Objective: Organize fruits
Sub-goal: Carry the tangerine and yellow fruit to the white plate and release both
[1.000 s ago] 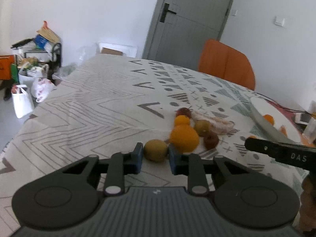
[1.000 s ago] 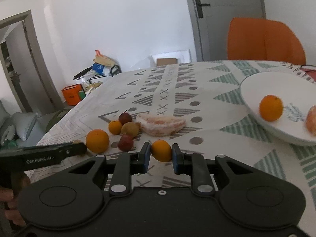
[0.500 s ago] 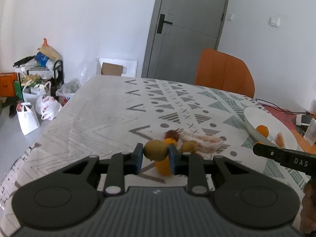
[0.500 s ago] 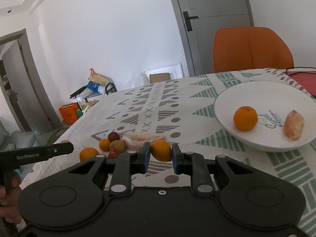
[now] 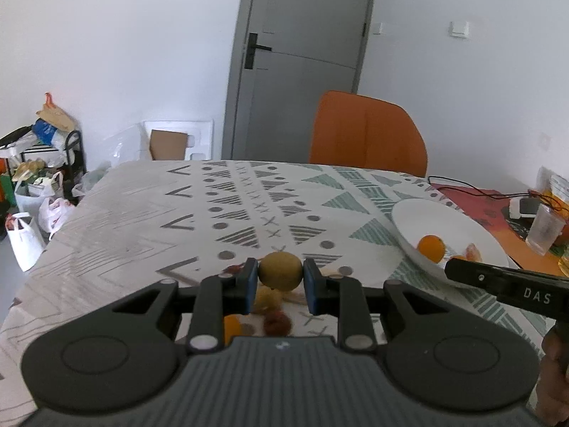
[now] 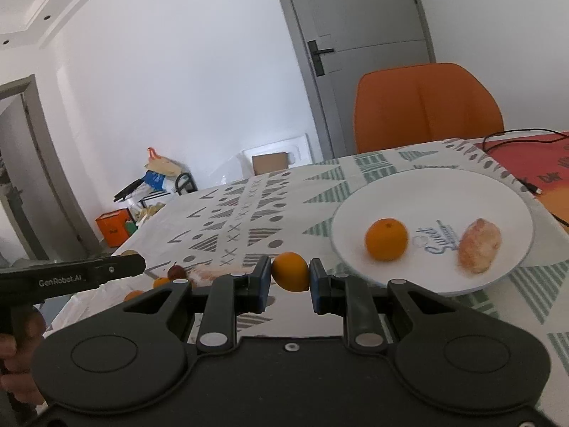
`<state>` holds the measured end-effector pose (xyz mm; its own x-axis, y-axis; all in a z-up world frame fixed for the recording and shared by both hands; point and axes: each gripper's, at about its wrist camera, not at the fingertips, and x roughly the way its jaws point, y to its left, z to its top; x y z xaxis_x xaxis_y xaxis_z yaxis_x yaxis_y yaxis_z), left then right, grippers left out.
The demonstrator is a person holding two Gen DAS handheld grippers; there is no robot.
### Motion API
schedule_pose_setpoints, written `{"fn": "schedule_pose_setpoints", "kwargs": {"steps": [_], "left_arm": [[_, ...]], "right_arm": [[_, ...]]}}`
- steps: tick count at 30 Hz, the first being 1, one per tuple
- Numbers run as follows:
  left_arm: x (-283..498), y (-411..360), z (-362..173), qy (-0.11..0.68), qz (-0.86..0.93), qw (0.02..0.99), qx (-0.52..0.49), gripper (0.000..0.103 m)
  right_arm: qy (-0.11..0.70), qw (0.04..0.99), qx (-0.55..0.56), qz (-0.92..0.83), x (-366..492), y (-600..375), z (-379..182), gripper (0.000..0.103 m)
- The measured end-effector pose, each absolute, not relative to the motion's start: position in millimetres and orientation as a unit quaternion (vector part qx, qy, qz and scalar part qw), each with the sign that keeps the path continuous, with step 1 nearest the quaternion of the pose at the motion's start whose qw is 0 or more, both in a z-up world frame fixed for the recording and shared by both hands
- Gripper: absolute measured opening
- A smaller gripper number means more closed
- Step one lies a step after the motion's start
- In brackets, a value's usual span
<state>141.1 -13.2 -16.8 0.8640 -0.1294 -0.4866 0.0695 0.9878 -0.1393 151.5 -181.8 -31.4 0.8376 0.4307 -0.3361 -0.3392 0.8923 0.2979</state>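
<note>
My left gripper [image 5: 280, 275] is shut on a yellow-green round fruit [image 5: 280, 271] and holds it above the table. Below it lie a small orange [image 5: 232, 324], a dark red fruit [image 5: 276, 322] and other fruits, partly hidden by the gripper. My right gripper [image 6: 290, 273] is shut on a small orange [image 6: 290, 271], in the air just left of the white plate [image 6: 462, 192]. The plate holds an orange [image 6: 386, 239] and a peeled pinkish citrus piece [image 6: 478, 245]. The plate also shows in the left wrist view [image 5: 426, 213].
The table has a patterned white cloth [image 5: 220, 213]. An orange chair [image 5: 366, 131] stands at the far side. A plastic cup [image 5: 543, 227], cables and a red mat [image 6: 526, 156] lie at the right. Loose fruits [image 6: 170, 277] remain at the left.
Both grippers have lifted their fruits off the table and moved right toward the plate. The fruit pile now lies below and behind the left gripper.
</note>
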Motion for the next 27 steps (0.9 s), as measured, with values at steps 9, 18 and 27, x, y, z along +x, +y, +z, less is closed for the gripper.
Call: {"fn": "schedule_pose_setpoints", "kwargs": {"steps": [9,18,27], "left_arm": [[156,-45,-11,0.253,-0.073,0.964,-0.042,0.026],[175,-77,-10,0.252,-0.094,0.963,-0.026,0.026],[194,-105,-8,0.252,-0.109,0.962,-0.012,0.026]], "right_arm": [[0.195,0.95,0.141,0.199,158,-210,-30,0.021],[0.189,0.953,0.155,0.177,170,-238,-34,0.021],[0.187,0.953,0.168,0.168,180,-256,-40,0.021]]}}
